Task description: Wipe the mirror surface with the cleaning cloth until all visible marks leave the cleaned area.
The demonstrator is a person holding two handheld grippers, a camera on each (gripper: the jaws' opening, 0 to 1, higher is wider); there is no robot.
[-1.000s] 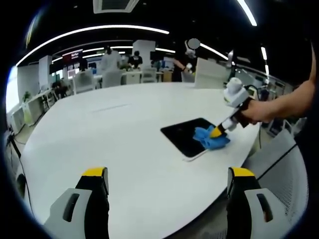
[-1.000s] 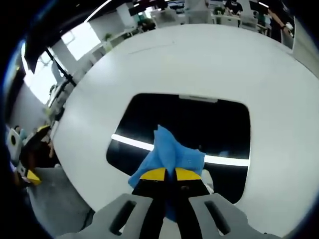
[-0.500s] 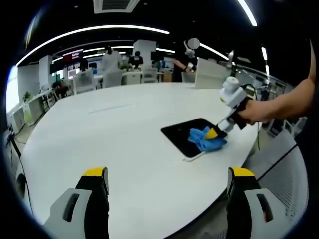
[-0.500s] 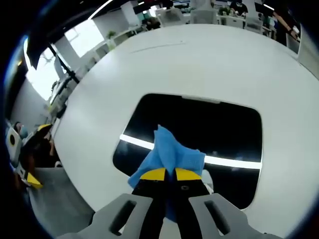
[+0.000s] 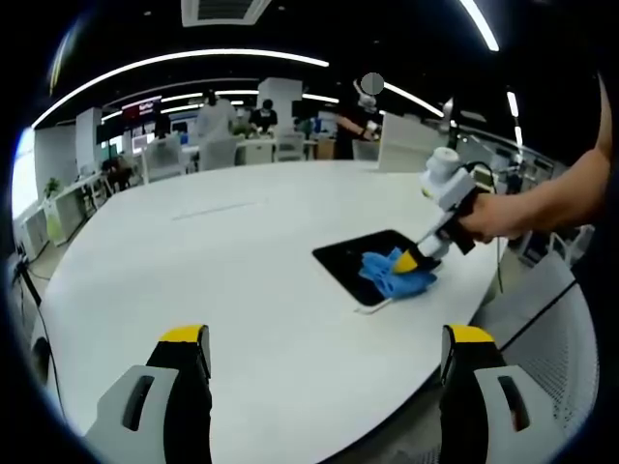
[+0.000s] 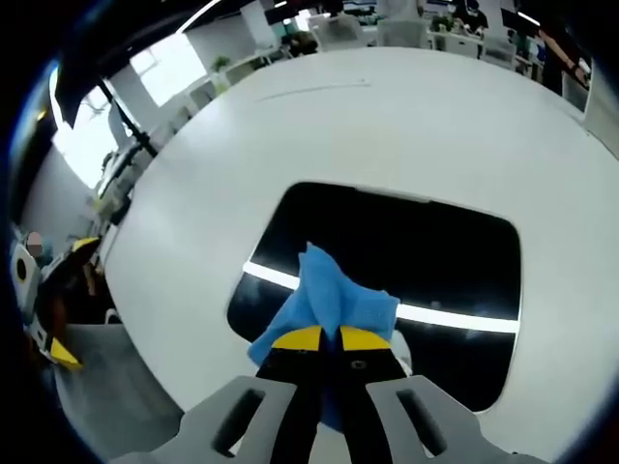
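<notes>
A large white round table (image 5: 222, 280) fills the scene, with an office of desks and people far behind it. Near the table's edge lies a dark rectangular mirror (image 6: 426, 251), flat on the surface, reflecting one bright ceiling light as a white stripe across its glass.

The right gripper (image 6: 320, 340) has its yellow-tipped jaws pressed together on a bunched blue cleaning cloth (image 6: 334, 304). The cloth rests on the mirror's near half, its peak pointing away from the gripper. In the left gripper view, the same right gripper (image 5: 418, 257) comes in from the right side, held in a person's hand (image 5: 484, 215), angled down so the cloth (image 5: 395, 274) touches the mirror (image 5: 360, 259) close to its near edge.

The left gripper (image 5: 324, 338) hovers well apart from the mirror, above bare table, with its two jaws spread wide and nothing between them.

The step in hand appears to be the wiping stroke itself. To do it well, the cloth likely needs steady downward pressure, with overlapping passes that reach the far half and corners of the glass (no marks can be made out from here, since the glass reads as plain black). The grip should stay firm so the cloth does not slip free, and strokes should stop short of pushing the mirror toward the table edge.
</notes>
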